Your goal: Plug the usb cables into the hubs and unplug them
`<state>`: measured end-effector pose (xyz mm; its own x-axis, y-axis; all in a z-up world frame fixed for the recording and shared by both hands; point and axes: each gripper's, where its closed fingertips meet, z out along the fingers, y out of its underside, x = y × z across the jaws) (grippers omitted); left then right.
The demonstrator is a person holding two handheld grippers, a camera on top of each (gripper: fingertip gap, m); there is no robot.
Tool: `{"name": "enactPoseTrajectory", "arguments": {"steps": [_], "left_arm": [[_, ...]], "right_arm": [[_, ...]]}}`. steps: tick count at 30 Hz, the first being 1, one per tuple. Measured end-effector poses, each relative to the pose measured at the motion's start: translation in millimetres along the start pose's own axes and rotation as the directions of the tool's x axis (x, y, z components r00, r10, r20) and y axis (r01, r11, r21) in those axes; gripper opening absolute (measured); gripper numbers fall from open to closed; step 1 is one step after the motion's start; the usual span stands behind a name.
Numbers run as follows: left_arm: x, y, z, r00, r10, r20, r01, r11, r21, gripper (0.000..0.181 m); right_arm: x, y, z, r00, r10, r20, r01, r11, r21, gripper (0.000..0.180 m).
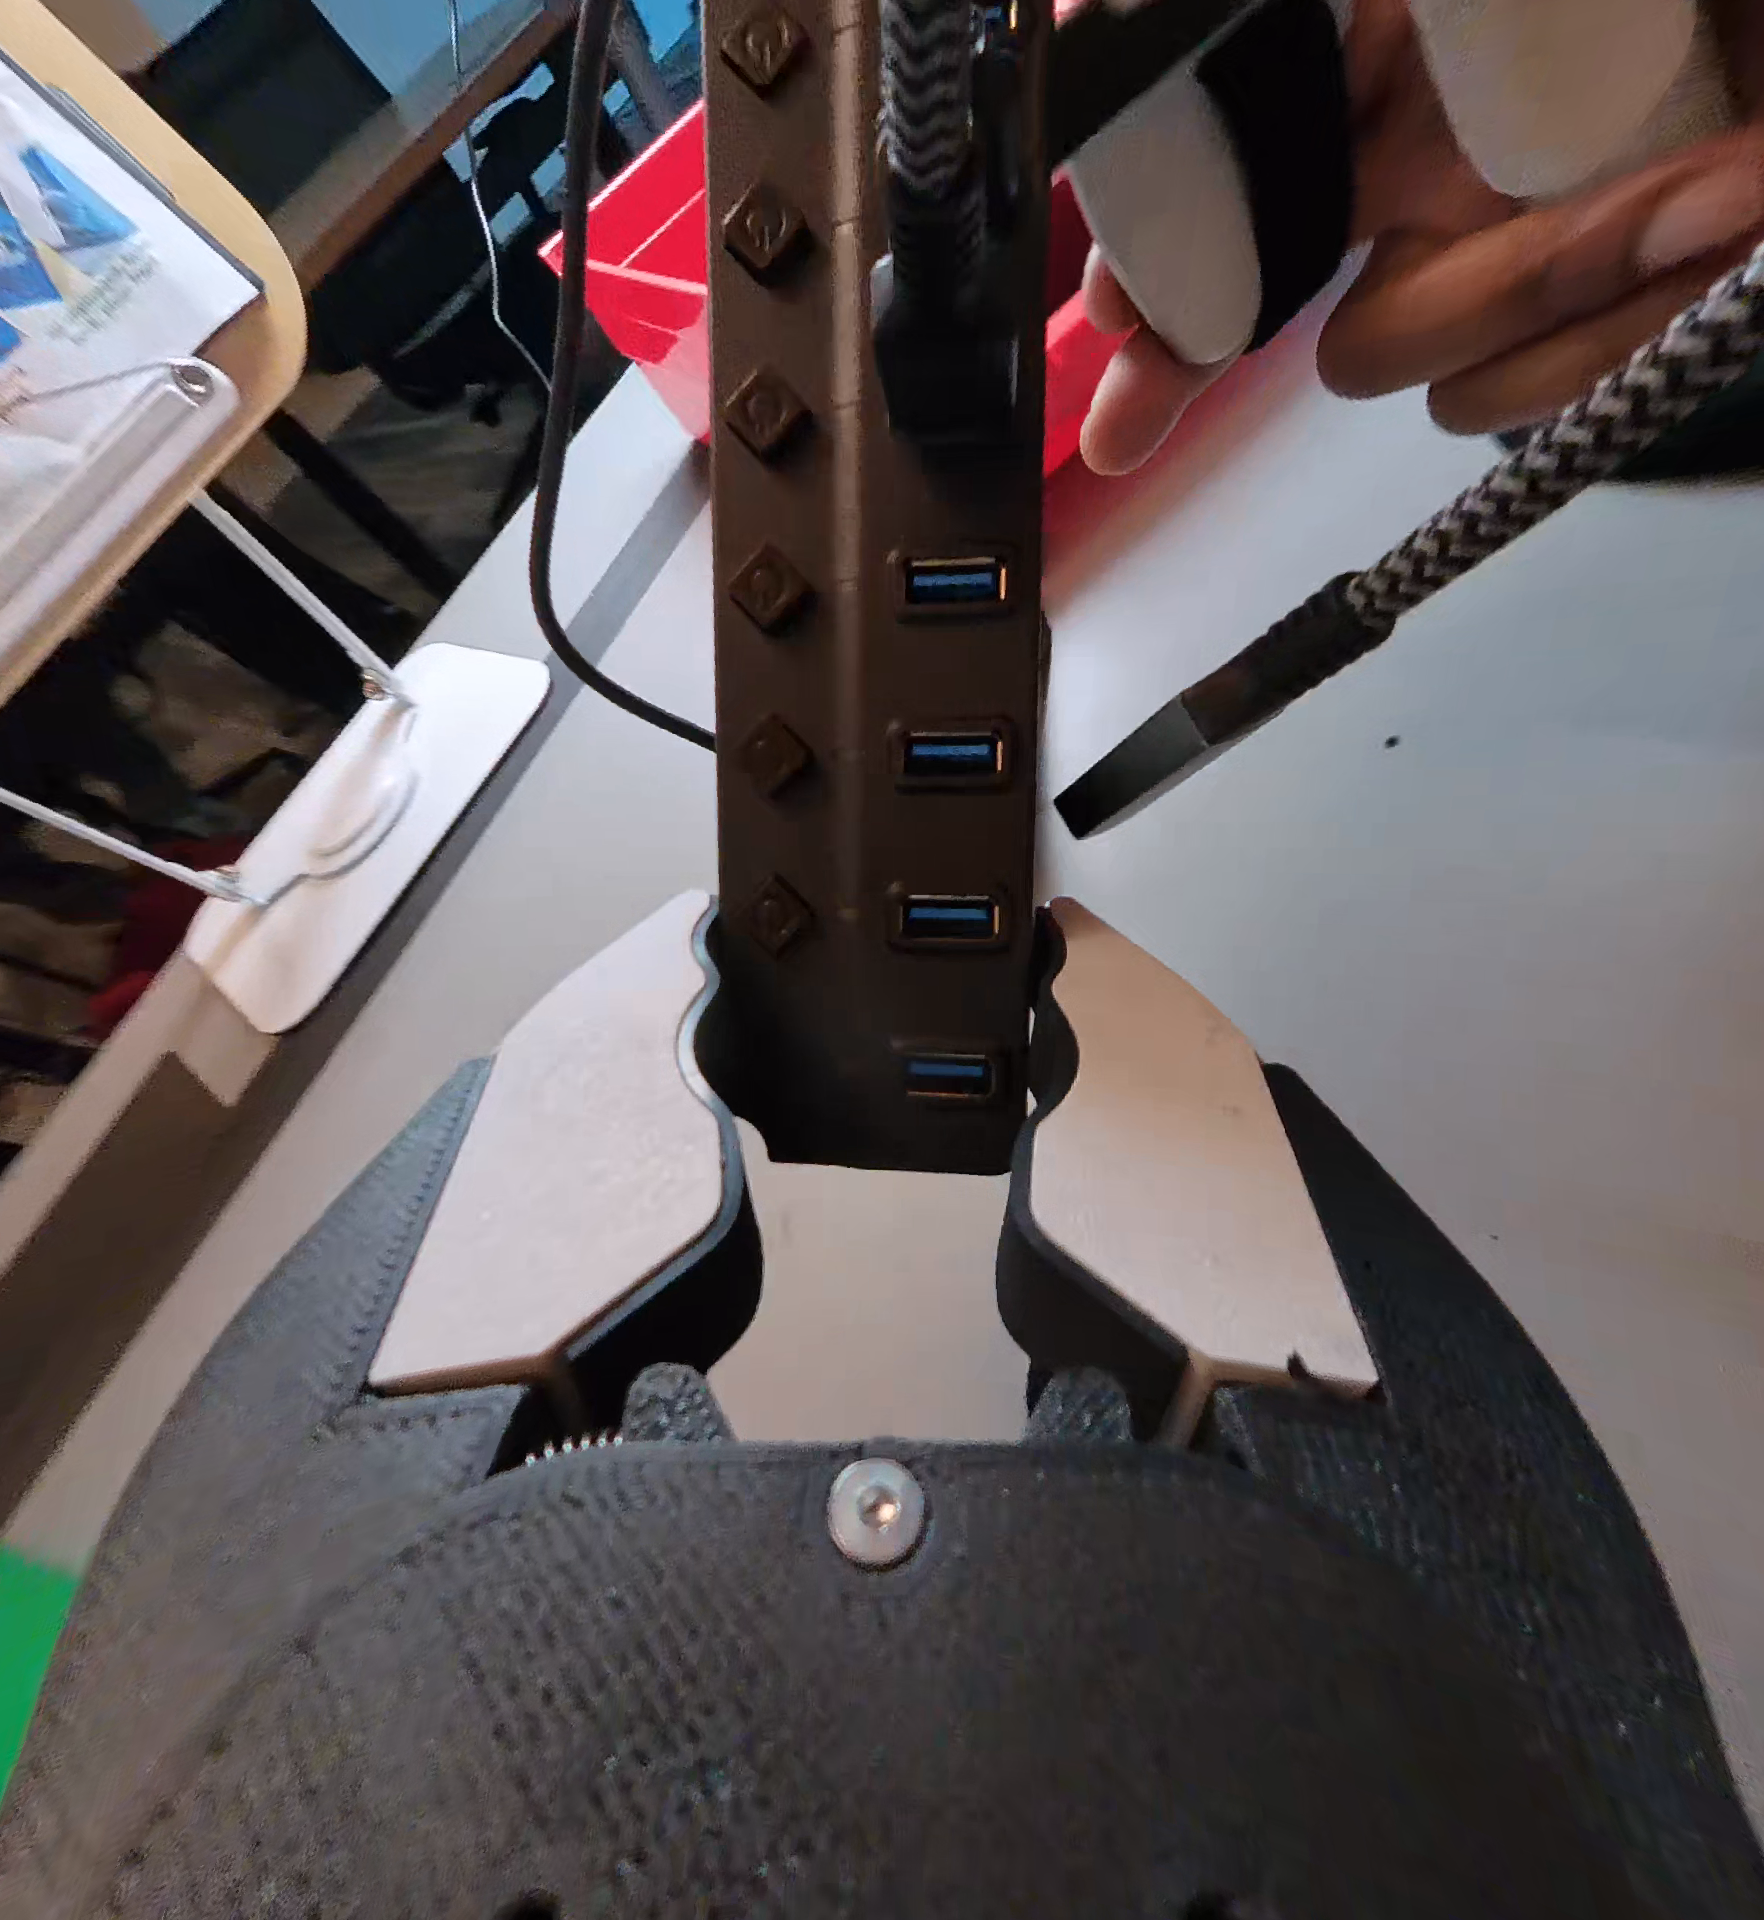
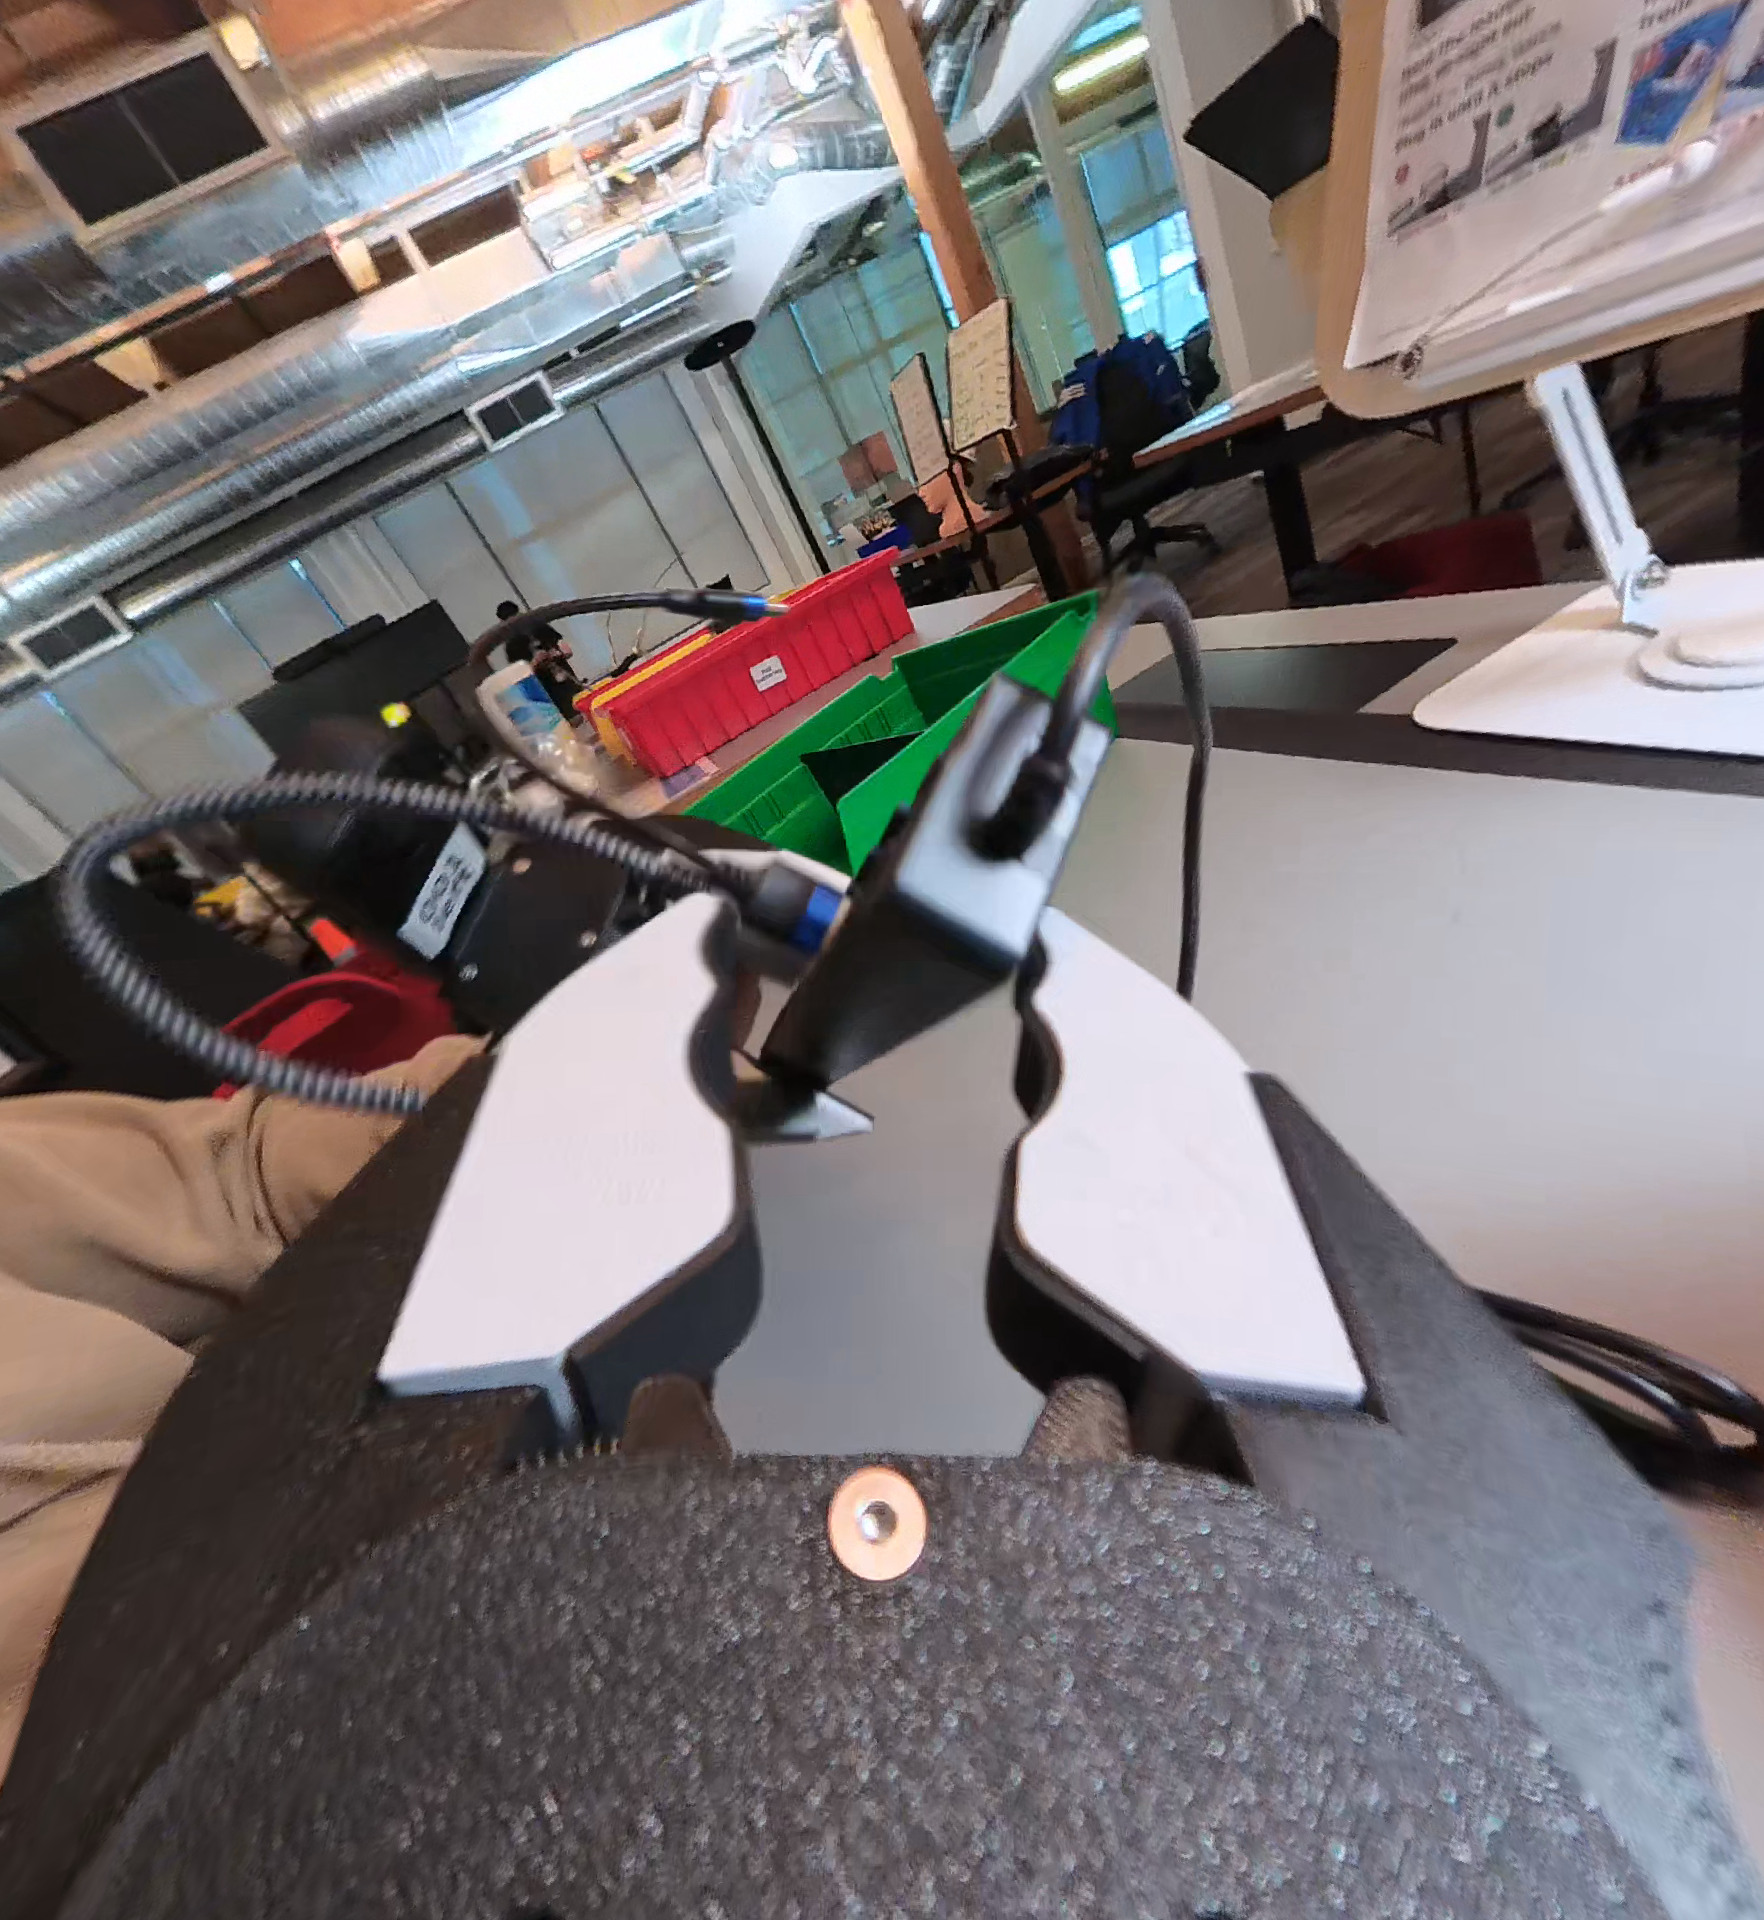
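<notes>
My left gripper (image 1: 873, 935) is shut on the near end of a long dark USB hub (image 1: 857, 665) that has several blue ports and a row of diamond-shaped buttons. A black plug on a braided cable (image 1: 945, 343) sits in an upper port. A second braided cable's plug (image 1: 1138, 769) hangs free to the right of the hub. In the right wrist view, my right gripper (image 2: 873, 956) has its jaws apart around a blurred grey block (image 2: 961, 883) with a black cable in it. A blue-collared braided plug (image 2: 800, 914) lies by the left fingertip. Blur hides any contact.
A hand (image 1: 1480, 291) holds the other gripper at the upper right. A red bin (image 1: 649, 281) stands behind the hub and a document stand (image 1: 358, 810) to the left. The right wrist view shows green bins (image 2: 961, 675), red bins (image 2: 753, 675) and the stand's base (image 2: 1636, 675).
</notes>
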<state>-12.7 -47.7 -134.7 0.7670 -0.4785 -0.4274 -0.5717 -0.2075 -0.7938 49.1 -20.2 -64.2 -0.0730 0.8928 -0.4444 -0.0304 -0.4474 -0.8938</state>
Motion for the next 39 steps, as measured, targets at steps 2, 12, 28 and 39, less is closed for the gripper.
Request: {"name": "enactPoseTrajectory", "arguments": {"steps": [2,12,28,39], "left_arm": [[-1,0,1,0.999,0.035,0.042,-0.034,0.999,-0.011,0.054],[-9,-26,-34,0.956,-0.229,-0.181,0.269,0.934,0.237,0.061],[-43,-10,-84,0.892,-0.389,-0.23,0.449,0.818,0.361,0.057],[-55,-3,-86,0.841,-0.477,-0.257,0.541,0.754,0.372,0.054]], "right_arm": [[0,-2,2,0.999,0.03,-0.014,-0.03,0.999,0.026,0.046],[-26,-58,11,0.995,-0.076,0.058,0.074,0.996,0.045,0.025],[15,-305,-46,0.866,-0.37,-0.338,0.422,0.902,0.094,0.024],[150,-278,-94,0.768,-0.251,-0.589,0.306,0.952,-0.007,0.024]]}}
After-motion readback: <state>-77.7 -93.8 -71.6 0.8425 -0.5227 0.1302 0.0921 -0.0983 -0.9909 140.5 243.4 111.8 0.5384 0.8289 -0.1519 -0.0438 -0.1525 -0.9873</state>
